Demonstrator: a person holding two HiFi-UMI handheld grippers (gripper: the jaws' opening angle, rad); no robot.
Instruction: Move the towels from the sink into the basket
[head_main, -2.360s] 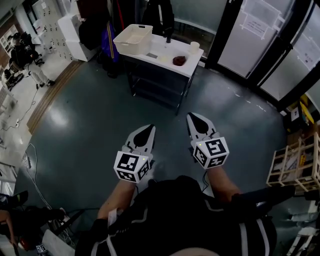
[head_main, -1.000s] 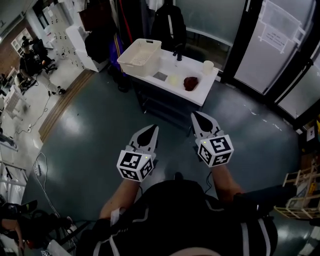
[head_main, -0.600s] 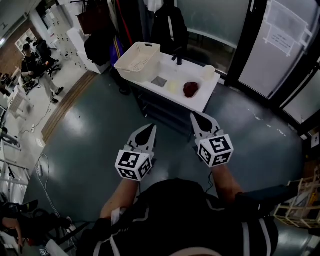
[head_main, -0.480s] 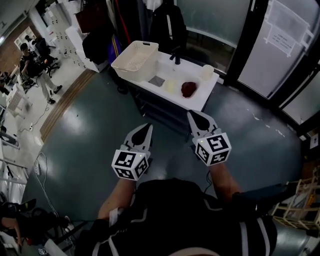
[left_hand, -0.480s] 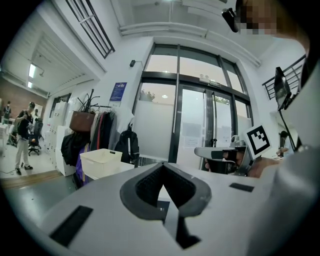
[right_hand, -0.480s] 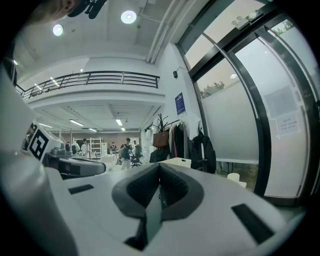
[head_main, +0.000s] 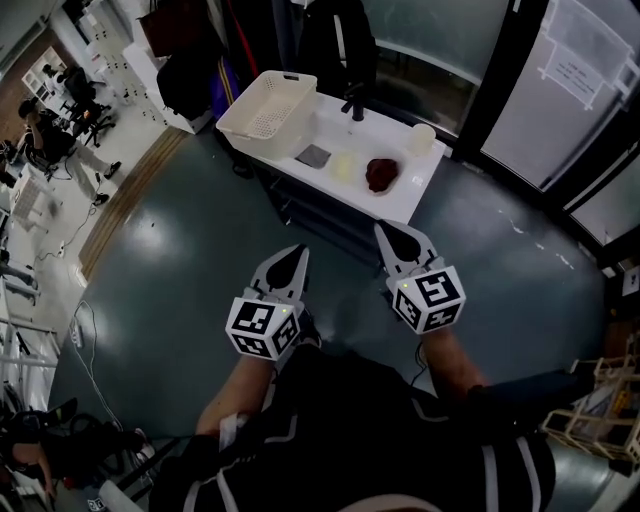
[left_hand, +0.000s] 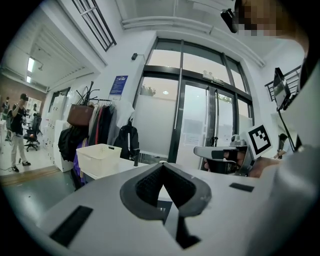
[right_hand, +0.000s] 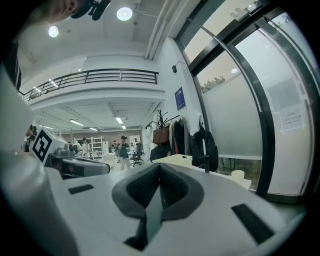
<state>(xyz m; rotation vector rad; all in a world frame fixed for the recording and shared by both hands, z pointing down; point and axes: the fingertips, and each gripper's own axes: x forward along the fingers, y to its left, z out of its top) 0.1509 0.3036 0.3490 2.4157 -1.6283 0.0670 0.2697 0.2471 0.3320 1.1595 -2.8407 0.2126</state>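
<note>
A white sink unit (head_main: 400, 205) stands ahead of me in the head view. On it lie a grey towel (head_main: 314, 156), a pale yellow towel (head_main: 345, 167) and a dark red towel (head_main: 381, 174). A cream basket (head_main: 267, 103) sits on its left end and shows again as the basket (left_hand: 100, 157) in the left gripper view. My left gripper (head_main: 297, 253) and right gripper (head_main: 386, 232) hover side by side over the floor, short of the unit, both shut and empty. The left gripper (left_hand: 162, 166) has its jaws meeting at the tips, and so does the right gripper (right_hand: 160, 165).
A black faucet (head_main: 354, 103) and a white cup (head_main: 422, 137) stand at the back of the unit. Coats and bags (head_main: 200, 60) hang behind the basket. Glass doors (head_main: 575, 90) are at the right. People (head_main: 45, 140) stand far left. A wooden rack (head_main: 610, 400) is at the right edge.
Both grippers have moved forward toward the sink unit, still shut. The unit with its towels and basket now sits a little nearer in the head view.
</note>
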